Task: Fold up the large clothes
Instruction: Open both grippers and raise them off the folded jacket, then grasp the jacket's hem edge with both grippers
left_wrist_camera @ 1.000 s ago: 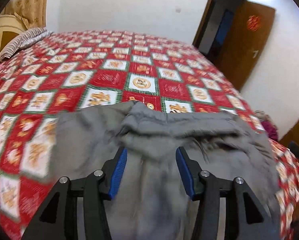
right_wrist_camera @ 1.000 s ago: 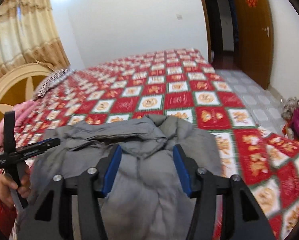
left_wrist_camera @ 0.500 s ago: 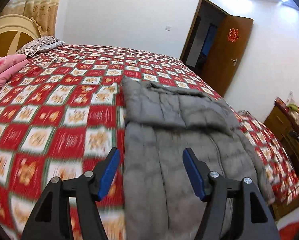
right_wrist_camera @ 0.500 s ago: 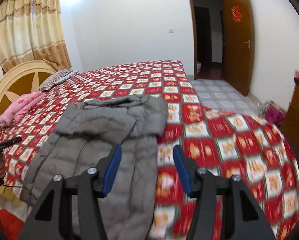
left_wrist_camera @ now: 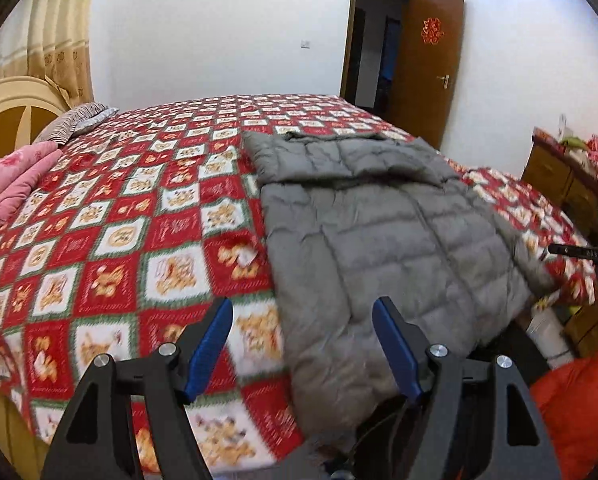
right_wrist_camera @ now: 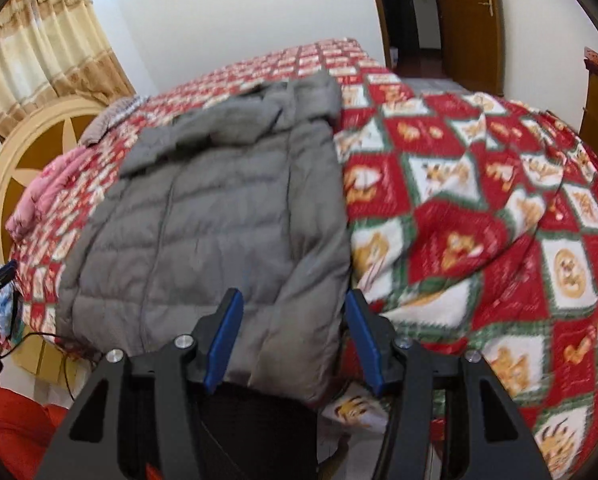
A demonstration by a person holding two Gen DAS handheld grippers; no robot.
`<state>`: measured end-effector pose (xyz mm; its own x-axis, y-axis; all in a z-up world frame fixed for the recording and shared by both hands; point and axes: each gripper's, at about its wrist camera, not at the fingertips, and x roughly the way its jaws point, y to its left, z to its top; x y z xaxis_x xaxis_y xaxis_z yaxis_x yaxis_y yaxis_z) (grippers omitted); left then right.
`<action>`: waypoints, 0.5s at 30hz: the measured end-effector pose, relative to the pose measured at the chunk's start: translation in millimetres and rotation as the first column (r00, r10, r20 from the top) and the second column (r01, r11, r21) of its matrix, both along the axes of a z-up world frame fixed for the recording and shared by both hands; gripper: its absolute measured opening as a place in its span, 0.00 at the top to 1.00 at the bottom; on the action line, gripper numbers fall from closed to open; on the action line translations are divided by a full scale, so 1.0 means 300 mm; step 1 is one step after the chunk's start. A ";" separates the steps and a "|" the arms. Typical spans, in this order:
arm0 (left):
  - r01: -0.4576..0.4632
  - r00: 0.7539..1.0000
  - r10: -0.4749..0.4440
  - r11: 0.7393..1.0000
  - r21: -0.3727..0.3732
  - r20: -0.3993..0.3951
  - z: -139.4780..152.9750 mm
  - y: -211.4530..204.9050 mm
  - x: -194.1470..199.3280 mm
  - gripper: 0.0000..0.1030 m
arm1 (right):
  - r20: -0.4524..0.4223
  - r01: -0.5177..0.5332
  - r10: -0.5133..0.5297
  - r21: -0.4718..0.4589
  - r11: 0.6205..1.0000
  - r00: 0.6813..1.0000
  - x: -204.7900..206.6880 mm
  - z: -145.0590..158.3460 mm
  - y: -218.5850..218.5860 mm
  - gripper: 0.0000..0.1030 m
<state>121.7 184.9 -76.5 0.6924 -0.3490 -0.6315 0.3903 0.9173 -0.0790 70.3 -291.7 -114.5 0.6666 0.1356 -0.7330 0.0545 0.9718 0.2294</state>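
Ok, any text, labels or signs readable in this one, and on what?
Red paper emblem on the brown door: a decorative character, too blurred to read.
Squares on the red bedspread: printed marks, blurred, unreadable.
Black bar at right: small pale lettering, too small to read.
Nothing else.
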 end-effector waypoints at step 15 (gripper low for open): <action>0.018 0.977 -0.027 0.999 -0.046 -0.211 -0.262 -0.056 0.035 0.24 | -0.128 -0.053 0.036 -0.133 0.990 0.991 0.024 -0.131 0.113 0.34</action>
<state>132.1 168.0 -155.0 0.5363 -0.3932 -0.7468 0.3806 0.9024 -0.2018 77.6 -257.7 -153.9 0.5641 0.0563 -0.8238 0.0306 0.9956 0.0890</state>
